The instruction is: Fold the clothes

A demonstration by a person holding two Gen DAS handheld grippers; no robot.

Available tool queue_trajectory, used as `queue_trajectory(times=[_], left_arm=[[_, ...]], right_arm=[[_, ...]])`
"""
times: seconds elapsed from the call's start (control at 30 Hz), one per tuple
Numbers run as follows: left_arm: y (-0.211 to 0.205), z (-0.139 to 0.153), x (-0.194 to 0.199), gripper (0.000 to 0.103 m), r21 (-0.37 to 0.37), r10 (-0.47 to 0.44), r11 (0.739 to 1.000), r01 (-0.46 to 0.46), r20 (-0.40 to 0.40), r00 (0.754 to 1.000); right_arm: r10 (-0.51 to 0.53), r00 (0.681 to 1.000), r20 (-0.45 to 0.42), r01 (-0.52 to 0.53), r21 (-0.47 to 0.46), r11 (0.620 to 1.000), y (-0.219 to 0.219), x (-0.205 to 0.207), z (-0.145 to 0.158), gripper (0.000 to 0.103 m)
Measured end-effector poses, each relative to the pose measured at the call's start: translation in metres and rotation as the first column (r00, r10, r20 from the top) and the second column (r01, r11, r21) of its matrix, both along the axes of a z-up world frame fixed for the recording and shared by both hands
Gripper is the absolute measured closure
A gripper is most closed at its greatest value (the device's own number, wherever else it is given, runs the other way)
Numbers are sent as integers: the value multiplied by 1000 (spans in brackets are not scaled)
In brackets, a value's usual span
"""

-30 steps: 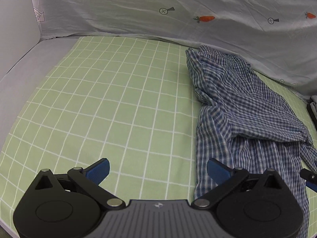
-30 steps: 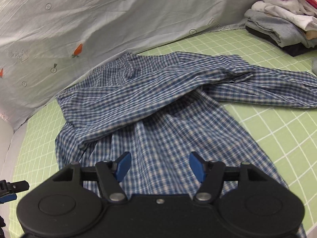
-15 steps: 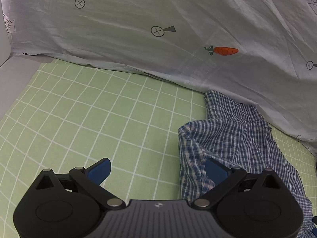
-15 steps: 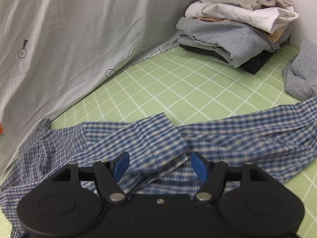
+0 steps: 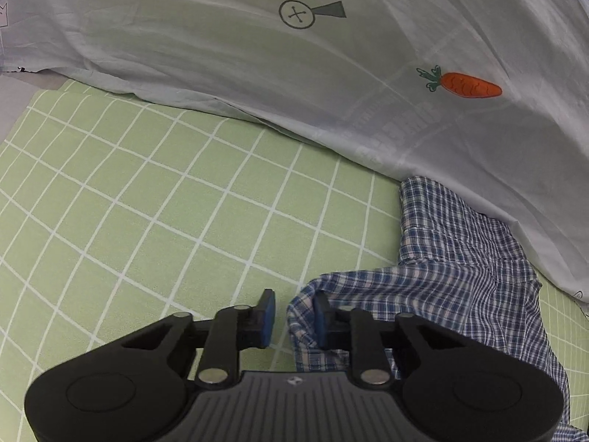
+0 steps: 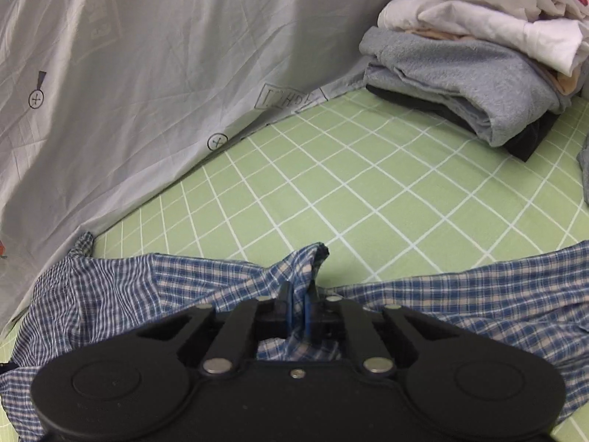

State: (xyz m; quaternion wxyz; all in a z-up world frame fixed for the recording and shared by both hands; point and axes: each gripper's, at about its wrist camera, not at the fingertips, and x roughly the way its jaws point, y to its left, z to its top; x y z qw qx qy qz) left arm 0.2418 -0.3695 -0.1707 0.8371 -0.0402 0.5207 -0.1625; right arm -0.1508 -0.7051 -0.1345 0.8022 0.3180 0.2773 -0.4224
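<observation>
L gripper (image 5: 292, 318) jaws closing w/ plaid shirt (image 5: 452, 294) edge between; R gripper (image 6: 298, 311) pinching shirt fold, clothes stack (image 6: 475, 62) at 2 o'clock.

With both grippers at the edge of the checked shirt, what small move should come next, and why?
Probably lift both a little and draw the edge taut. The right gripper is shut on a raised fold of the checked shirt; the left gripper is closing, with a fold of the shirt between its jaws. The cloth between them lies rumpled on the green sheet.
</observation>
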Motion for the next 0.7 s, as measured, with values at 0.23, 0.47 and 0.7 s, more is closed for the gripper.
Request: queue_trajectory(times=[0.23, 0.47, 0.7], left_arm=[[-12, 42, -10, 100, 17, 8, 1000, -10, 137, 990], [-49, 59, -7, 100, 109, -71, 993, 46, 232, 970], [-71, 20, 17, 103, 253, -103, 966, 49, 206, 973]], right_arm=[[-19, 995, 94, 37, -193, 981, 6, -11, 61, 100], [0, 996, 90, 29, -318, 948, -10, -9, 93, 100], [-57, 998, -21, 51, -235, 971, -34, -1, 43, 100]])
